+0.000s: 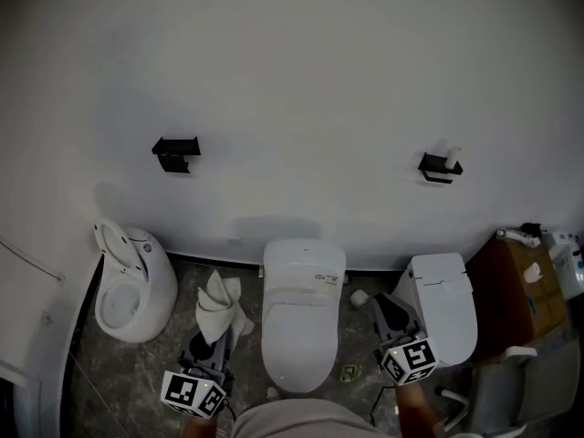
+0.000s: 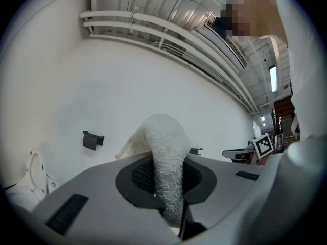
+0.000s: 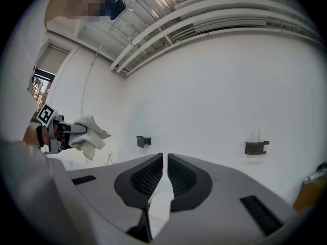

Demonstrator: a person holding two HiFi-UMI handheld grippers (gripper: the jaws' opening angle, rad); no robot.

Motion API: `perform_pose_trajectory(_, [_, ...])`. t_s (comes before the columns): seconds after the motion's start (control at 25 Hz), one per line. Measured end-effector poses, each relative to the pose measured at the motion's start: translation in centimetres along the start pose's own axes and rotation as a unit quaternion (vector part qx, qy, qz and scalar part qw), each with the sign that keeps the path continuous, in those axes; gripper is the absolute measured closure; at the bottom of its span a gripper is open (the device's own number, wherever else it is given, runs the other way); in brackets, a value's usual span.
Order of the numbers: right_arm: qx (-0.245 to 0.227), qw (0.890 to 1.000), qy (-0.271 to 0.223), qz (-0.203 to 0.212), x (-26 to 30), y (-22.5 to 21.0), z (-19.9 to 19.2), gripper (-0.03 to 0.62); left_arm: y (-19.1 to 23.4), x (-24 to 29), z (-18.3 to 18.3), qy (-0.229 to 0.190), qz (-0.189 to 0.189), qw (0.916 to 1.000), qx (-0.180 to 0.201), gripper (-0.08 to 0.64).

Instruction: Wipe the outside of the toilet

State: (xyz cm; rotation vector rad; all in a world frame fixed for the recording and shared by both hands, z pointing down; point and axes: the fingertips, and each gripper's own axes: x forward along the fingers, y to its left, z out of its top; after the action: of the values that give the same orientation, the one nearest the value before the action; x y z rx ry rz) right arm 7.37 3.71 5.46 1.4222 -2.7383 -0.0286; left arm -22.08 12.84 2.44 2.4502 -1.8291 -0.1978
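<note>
Three white toilets stand along the wall in the head view. The middle toilet (image 1: 304, 313) has its lid down and sits straight below me. My left gripper (image 1: 212, 345) hovers left of it, shut on a white cloth (image 1: 222, 307) that sticks up from the jaws. In the left gripper view the cloth (image 2: 166, 157) fills the gap between the pads. My right gripper (image 1: 383, 307) hangs between the middle toilet and the right toilet (image 1: 444, 304). Its jaws (image 3: 165, 172) are shut with only a thin slit and nothing in them. Both grippers point upward at the wall.
A left toilet (image 1: 128, 290) has its lid raised. Two black holders (image 1: 176, 153) (image 1: 440, 166) are fixed on the white wall. A paper roll (image 1: 359, 297) lies on the floor. A brown cabinet (image 1: 520, 286) and a grey chair (image 1: 520, 391) stand at the right.
</note>
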Motion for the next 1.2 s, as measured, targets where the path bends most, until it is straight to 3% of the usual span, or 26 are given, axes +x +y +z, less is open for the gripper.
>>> perform_pose_trajectory(0.24, [0.047,0.999,-0.015,-0.005,-0.4,1.0,0.5,0.54,1.1,0.3,-0.6,-0.011,0.043,0.9989,-0.017,0.502])
perform_pose_trajectory(0.52, [0.043,0.999,-0.021,-0.002,0.3,0.5,1.8,0.54,-0.5,3.8,-0.3,-0.019,0.011,0.9997,-0.009,0.502])
perform_pose_trajectory(0.68, [0.069,0.997,-0.02,0.009,1.0,0.8,1.3,0.54,-1.1,4.7,-0.2,-0.019,0.001,0.9998,-0.01,0.502])
perform_pose_trajectory(0.84, [0.092,0.995,-0.019,0.018,1.7,1.1,0.7,0.54,-1.6,5.1,-0.5,-0.018,-0.001,0.9998,-0.008,0.502])
perform_pose_trajectory(1.0, [0.066,0.997,-0.033,0.027,2.4,2.3,1.1,0.54,-2.1,5.5,-0.9,-0.011,-0.004,0.9999,-0.004,0.502])
perform_pose_trajectory(1.2, [0.072,0.997,-0.026,0.033,3.1,2.5,0.1,0.54,-1.3,5.7,-1.0,-0.016,0.005,0.9998,-0.005,0.502])
